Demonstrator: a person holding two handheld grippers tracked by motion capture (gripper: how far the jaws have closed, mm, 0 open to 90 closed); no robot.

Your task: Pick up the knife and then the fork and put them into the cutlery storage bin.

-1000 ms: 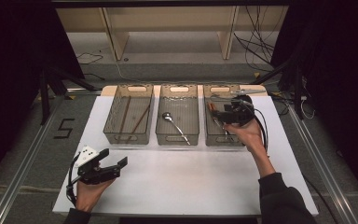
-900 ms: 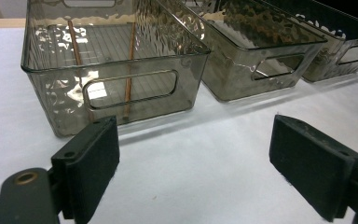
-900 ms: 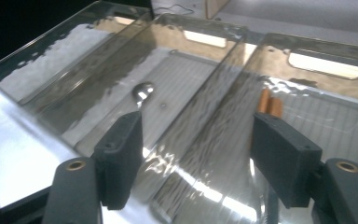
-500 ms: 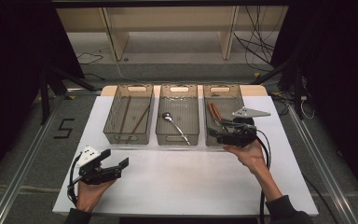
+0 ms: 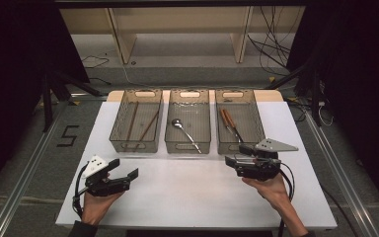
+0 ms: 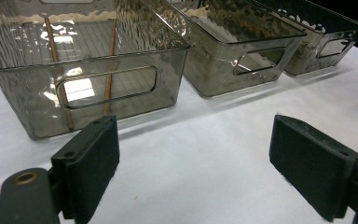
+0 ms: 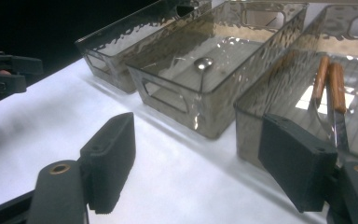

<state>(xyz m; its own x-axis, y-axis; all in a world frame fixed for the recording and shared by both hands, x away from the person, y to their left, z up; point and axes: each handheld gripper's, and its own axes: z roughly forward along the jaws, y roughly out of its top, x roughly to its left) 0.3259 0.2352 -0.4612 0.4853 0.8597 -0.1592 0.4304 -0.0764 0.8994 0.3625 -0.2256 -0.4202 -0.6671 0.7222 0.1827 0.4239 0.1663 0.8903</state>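
Three smoky clear bins stand in a row at the back of the white table. The left bin holds two brown chopsticks. A metal spoon lies in the middle bin. Two wooden-handled knives lie in the right bin. My left gripper rests at the front left, open and empty, facing the left bin. My right gripper is just in front of the right bin. Its jaws have just been opening, with nothing between them.
Open white tabletop lies between the two hands and the bins. Beyond the table's far edge are a wooden shelf frame and loose cables on the floor. Dark curtains close both sides. My left gripper appears far off in the right gripper view.
My right hand has drawn back from above the right bin and come down to the table in front of it, its jaws wider apart. The left hand has stayed put.
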